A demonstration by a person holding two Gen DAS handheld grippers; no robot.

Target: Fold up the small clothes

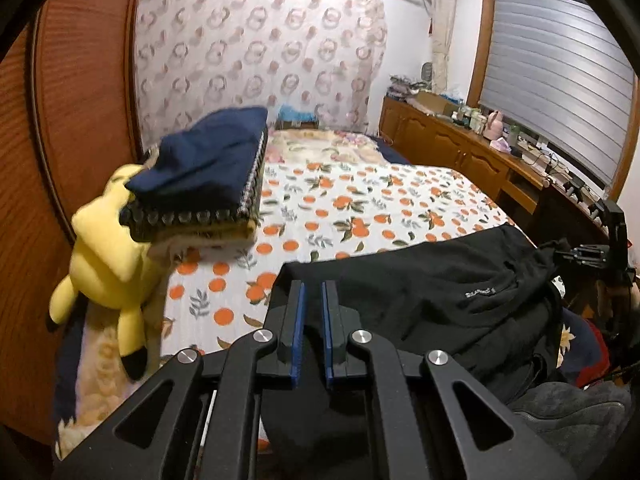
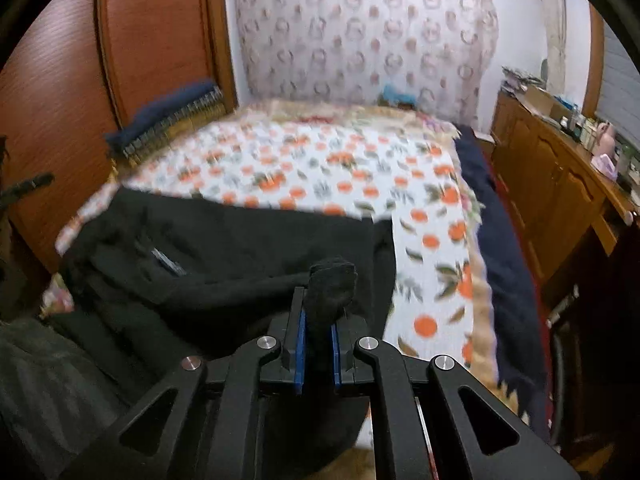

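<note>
Both of our tools grip one black garment (image 1: pixel 440 280) lying on the orange-print bedspread (image 1: pixel 360 200): the left hand-held gripper (image 1: pixel 314 292) is clamped on its near edge, the right hand-held gripper (image 2: pixel 324 312) on a bunched fold. Folded clothes (image 1: pixel 208 184) are stacked beside a yellow plush toy (image 1: pixel 108 264).

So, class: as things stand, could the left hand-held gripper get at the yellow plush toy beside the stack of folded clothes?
Probably not yet. The left hand-held gripper is shut on the black garment; the yellow plush toy lies off to its side, with open bedspread between.
</note>
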